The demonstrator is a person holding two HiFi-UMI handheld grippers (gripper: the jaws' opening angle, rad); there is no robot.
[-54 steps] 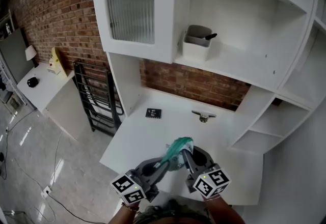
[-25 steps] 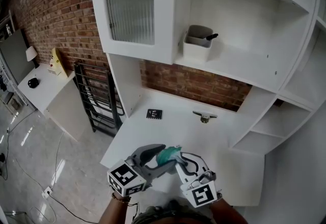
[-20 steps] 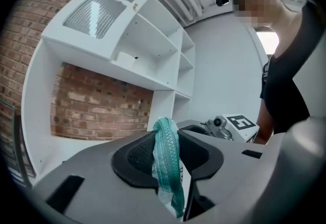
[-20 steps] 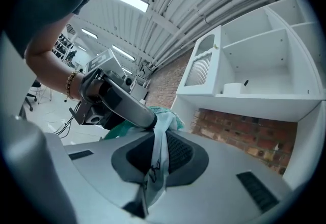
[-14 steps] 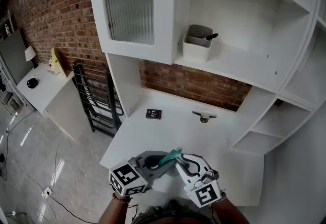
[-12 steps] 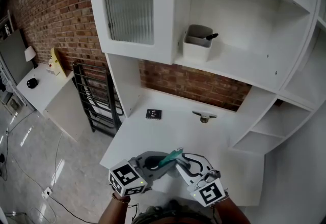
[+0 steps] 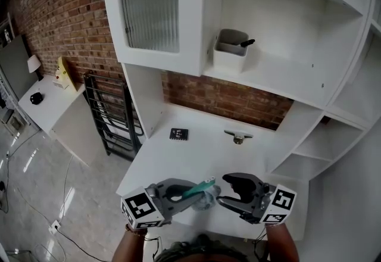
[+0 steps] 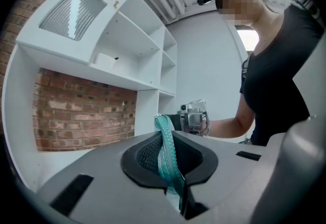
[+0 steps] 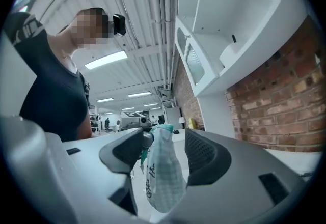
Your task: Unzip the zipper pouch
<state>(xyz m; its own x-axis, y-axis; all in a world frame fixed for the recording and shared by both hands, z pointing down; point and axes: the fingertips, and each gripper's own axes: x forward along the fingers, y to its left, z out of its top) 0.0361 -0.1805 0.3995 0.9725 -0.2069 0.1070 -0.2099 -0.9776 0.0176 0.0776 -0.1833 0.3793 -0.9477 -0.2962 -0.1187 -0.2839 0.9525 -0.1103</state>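
White desk backs brick wall; zipper pouch above.

Zipper pouch at 6 o'clock above worktop edge, left hand-held gripper at its 9, right hand-held gripper at its 3, bin on shelf at 12

Grey left gripper, right gripper, b&w marker cubes; dark top.
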